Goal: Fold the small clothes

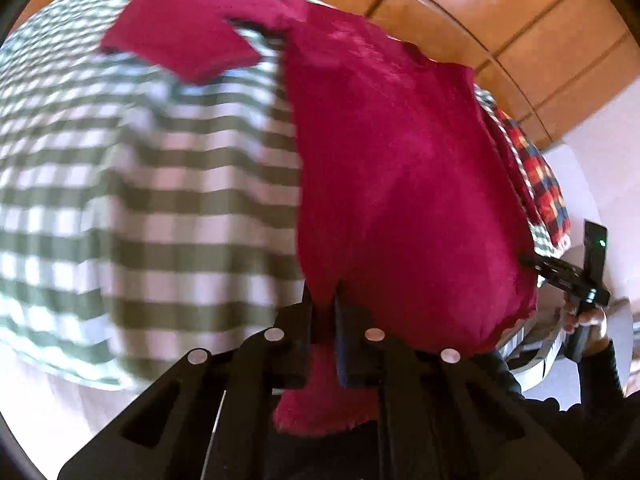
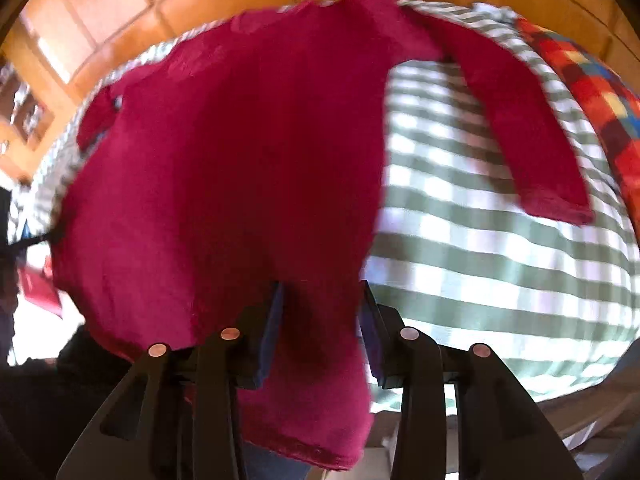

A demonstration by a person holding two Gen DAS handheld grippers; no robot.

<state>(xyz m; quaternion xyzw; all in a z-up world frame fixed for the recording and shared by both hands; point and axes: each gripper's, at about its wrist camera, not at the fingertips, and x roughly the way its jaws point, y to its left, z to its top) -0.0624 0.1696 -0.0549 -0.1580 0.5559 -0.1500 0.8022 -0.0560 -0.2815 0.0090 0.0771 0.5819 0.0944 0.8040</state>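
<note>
My left gripper [image 1: 326, 316] pinches the red shirt's [image 1: 400, 180] hem, its body running toward frame top. My right gripper [image 2: 322, 316] stands parted around the hem, seemingly unclamped

2 wrist fisheyes, each steeply down, close over red garment [image 1: 400, 184] on checked cloth [image 2: 500, 240]; both share these.

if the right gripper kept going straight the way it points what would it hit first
Most likely the crimson long-sleeved top itself: its hem already hangs between the open right gripper jaws. Behind it lies the green-and-white checked cloth. Depth is unclear through the fisheye, so treat this as a probable reading.
</note>
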